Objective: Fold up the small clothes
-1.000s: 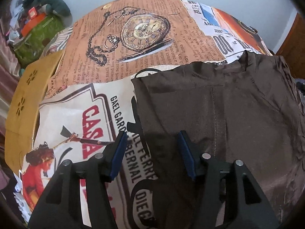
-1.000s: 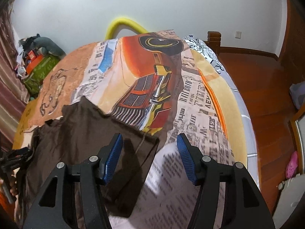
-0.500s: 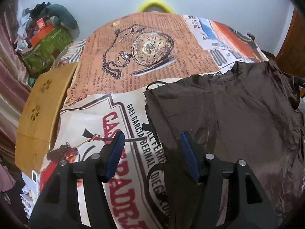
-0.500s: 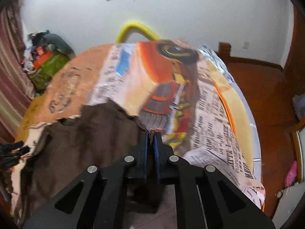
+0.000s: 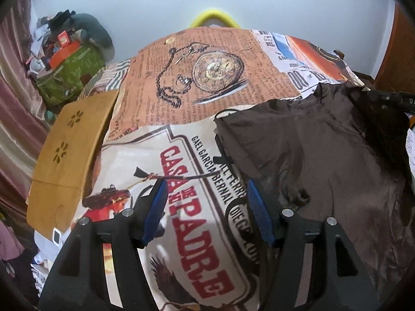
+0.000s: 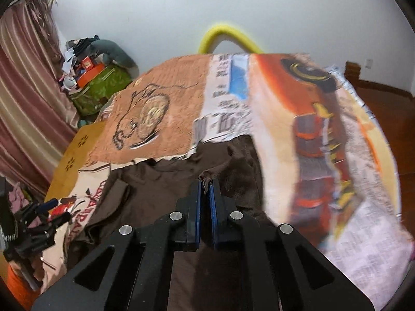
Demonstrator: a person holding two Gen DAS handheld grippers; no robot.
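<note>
The brown shirt (image 6: 160, 194) lies on the bed (image 6: 311, 134), soft, floppy and light. The right tool (image 6: 205, 181) is pinched tight on its edge, a good place to grab. The left tool (image 5: 205, 202) is wide apart, holding nothing, the shirt stretching sideways to its right.

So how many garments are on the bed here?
1: a dark brown fabric garment spread on the printed bedspread, one edge pinched in the right gripper. The left gripper hangs open beside it. Others may be hidden.
</note>
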